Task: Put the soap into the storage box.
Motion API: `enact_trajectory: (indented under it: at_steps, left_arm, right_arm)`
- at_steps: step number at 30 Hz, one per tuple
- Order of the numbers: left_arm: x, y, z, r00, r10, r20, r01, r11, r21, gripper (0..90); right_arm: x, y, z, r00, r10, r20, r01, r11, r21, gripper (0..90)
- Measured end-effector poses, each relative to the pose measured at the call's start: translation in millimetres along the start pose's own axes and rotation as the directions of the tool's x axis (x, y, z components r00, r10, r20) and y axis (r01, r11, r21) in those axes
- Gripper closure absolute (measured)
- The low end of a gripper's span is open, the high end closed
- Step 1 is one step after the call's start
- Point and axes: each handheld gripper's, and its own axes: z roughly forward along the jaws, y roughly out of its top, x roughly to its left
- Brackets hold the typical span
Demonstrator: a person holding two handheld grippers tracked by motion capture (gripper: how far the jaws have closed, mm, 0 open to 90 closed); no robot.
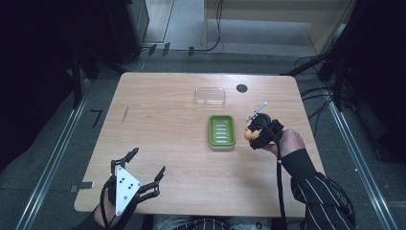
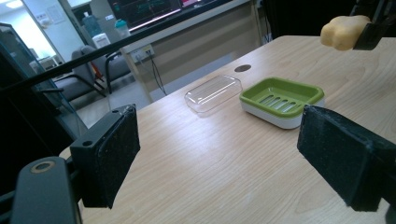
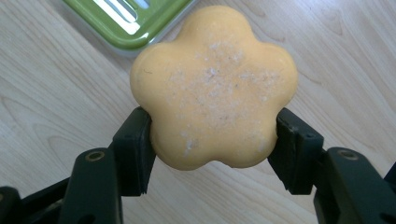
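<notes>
One green soap dish (image 1: pixel 221 131) sits on one wooden table (image 1: pixel 163 143). Just beyond the dish lies one clear plastic lid (image 1: pixel 209 95); just to its right is one flower-shaped yellow soap (image 3: pixel 214 86). Near the lid is one dark round hole (image 1: pixel 242 88). Two grippers work the table.

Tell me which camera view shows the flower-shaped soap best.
The right gripper view: the orange flower-shaped soap is close up, its five lobes and speckled face clear, pinched between the right tool's jaws. The high view shows it as a small orange spot beside the green soap dish. The left gripper view catches it at the top right corner.
</notes>
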Motion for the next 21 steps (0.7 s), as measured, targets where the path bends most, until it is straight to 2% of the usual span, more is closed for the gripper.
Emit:
enact_trajectory:
  at_steps: [21]
  left_arm:
    - [0.1,-0.2,-0.1,1.0000,0.002,0.000,-0.002,1.0000,0.002,13.5]
  right_arm:
    - [0.9,26.0,2.9,0.9995,-0.031,0.001,0.031,0.999,-0.028,40.2]
